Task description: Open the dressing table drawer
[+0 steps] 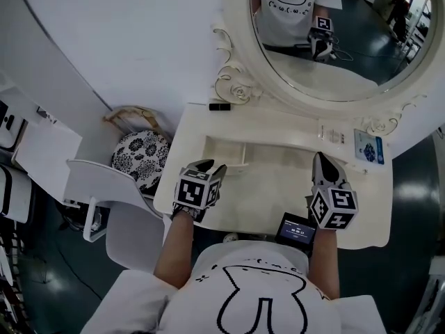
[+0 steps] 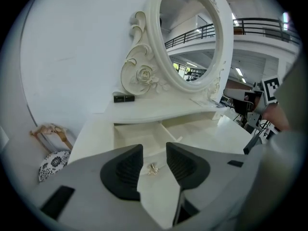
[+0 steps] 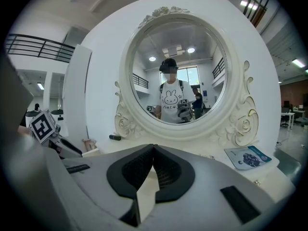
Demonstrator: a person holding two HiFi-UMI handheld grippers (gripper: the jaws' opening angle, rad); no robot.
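The counter [image 1: 278,127] and its drawer [image 1: 222,152] look like smooth cream-painted wood, softly glossy. The mirror [image 1: 334,40] at upper right is glossy glass (frame carved, satiny). The left tool [image 2: 154,153] carries matt black ribbed pads [image 2: 126,172].

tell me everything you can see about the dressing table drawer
The drawer is cream white, looks like painted wood, and stands pulled out below the mirror. A thin divider splits its inside, and the compartment in view looks empty. A small gold knob at its front shows between the open jaws of the left gripper, untouched.
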